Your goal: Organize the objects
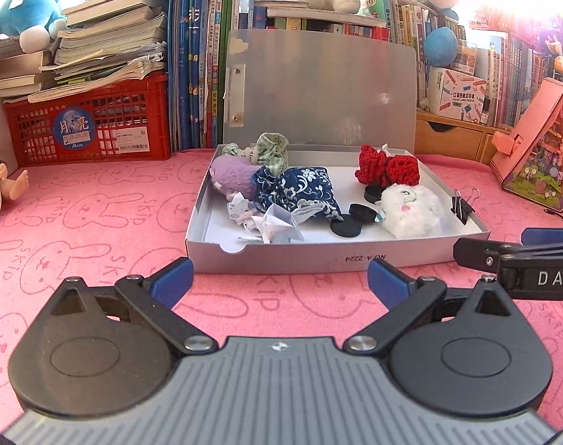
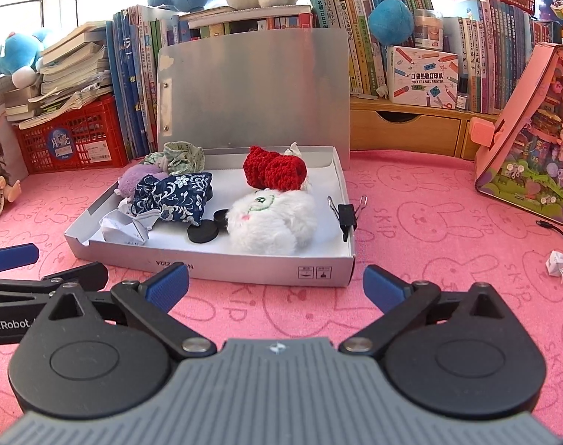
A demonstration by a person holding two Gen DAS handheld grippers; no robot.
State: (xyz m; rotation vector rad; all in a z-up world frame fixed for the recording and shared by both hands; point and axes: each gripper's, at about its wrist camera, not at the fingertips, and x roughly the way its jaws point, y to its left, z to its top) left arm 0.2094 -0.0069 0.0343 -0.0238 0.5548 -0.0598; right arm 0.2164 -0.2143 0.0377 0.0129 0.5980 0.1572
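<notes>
Open silver box (image 2: 244, 270) on table (image 2: 430, 222), lid up; inside: 1 white plush (image 2: 272, 222), 1 red knit (image 2: 274, 170), 1 blue floral pouch (image 2: 174, 196), 3 black discs (image 1: 344, 228); binder clip (image 2: 346, 215) on its right rim; left gripper (image 1: 279, 283) & right gripper (image 2: 276, 287) both spread apart, holding nothing.

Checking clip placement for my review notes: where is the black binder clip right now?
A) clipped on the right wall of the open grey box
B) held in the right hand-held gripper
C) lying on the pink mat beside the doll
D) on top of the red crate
A: the black binder clip sits astride the right wall of the open grey box, and both the right hand-held gripper and the left hand-held gripper are open and empty.
</notes>
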